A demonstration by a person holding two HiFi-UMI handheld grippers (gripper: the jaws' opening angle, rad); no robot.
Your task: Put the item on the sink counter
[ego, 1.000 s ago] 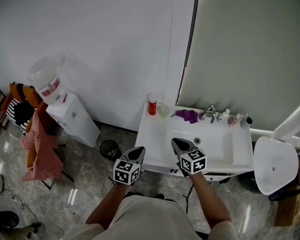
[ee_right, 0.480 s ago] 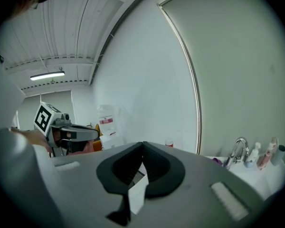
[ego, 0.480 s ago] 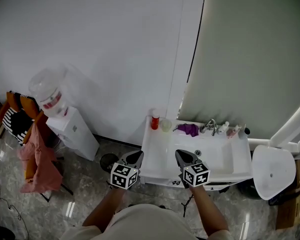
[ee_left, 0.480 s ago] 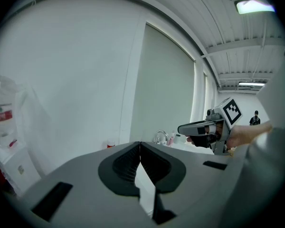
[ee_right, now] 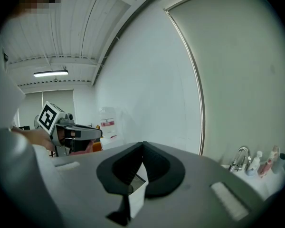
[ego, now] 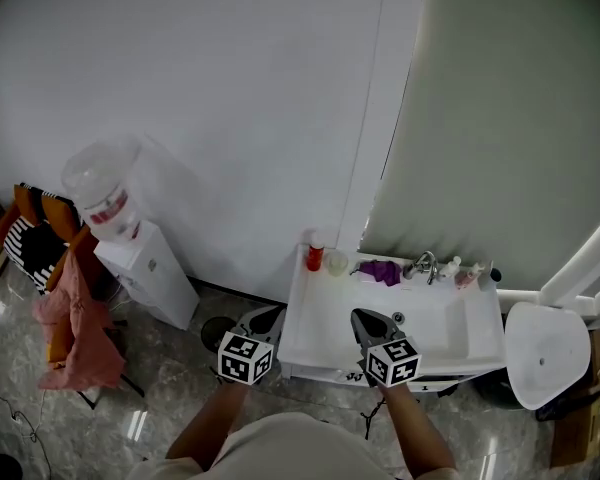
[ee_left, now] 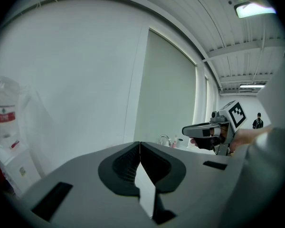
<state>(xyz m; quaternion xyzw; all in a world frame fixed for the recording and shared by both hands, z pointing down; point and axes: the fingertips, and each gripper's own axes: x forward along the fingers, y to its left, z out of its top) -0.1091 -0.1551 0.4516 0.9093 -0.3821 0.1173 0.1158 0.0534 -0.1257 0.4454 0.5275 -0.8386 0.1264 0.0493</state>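
One white sink worktop (ego: 310, 320) stands against the wall, with the left tool (ego: 267, 317) beside its near left corner and the right tool (ego: 364, 319) over its near edge. Each tool has its jaws pressed together on nothing. Along the worktop's back rim, well beyond both tools and touched by neither, lie a purple cloth (ego: 382, 270), a red bottle (ego: 314, 258) at the left corner and a pale cup (ego: 337, 263) just beside it.
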